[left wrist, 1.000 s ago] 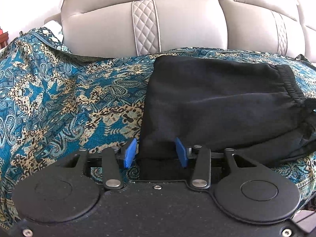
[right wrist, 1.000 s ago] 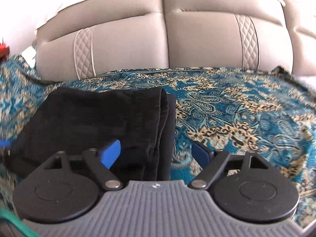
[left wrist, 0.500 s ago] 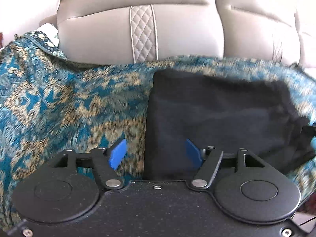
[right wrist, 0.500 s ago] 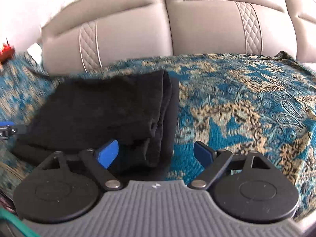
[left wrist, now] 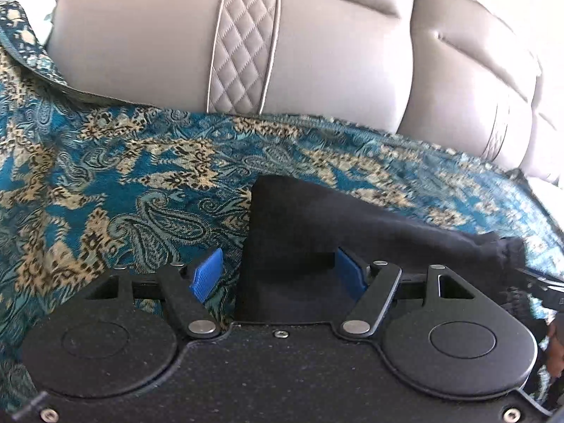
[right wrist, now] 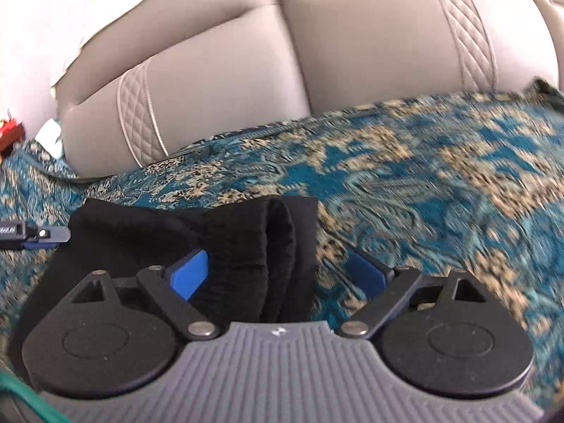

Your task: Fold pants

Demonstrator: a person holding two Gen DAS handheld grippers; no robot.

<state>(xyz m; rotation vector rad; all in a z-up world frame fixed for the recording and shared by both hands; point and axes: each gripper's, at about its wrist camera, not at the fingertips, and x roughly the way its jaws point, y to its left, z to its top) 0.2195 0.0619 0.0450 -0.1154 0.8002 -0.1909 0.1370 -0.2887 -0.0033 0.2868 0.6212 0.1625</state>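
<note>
The black pants (left wrist: pixel 317 225) lie folded into a flat bundle on the teal paisley blanket (left wrist: pixel 105 183). My left gripper (left wrist: pixel 278 275) is open over the bundle's left edge: one blue pad hangs over the blanket, the other over black cloth, and neither presses on it. In the right wrist view the pants (right wrist: pixel 176 229) show their stacked folded edge. It runs between the wide-open pads of my right gripper (right wrist: pixel 278 275), which do not touch it. The left gripper's tip (right wrist: pixel 35 234) shows at the bundle's far side.
The grey leather sofa backrest (left wrist: pixel 317 53) with quilted stripes rises just behind the blanket. A red object (right wrist: pixel 8 134) and something white (right wrist: pixel 49 134) sit at the far left end. A green cable (right wrist: pixel 24 394) crosses the lower left corner. Bare blanket (right wrist: pixel 440 194) stretches to the right.
My left jaws have spread wider and no longer close on the pants' edge. Both grippers have shifted and rolled, so the bundle sits lower in each view. The pants have kept their shape.
</note>
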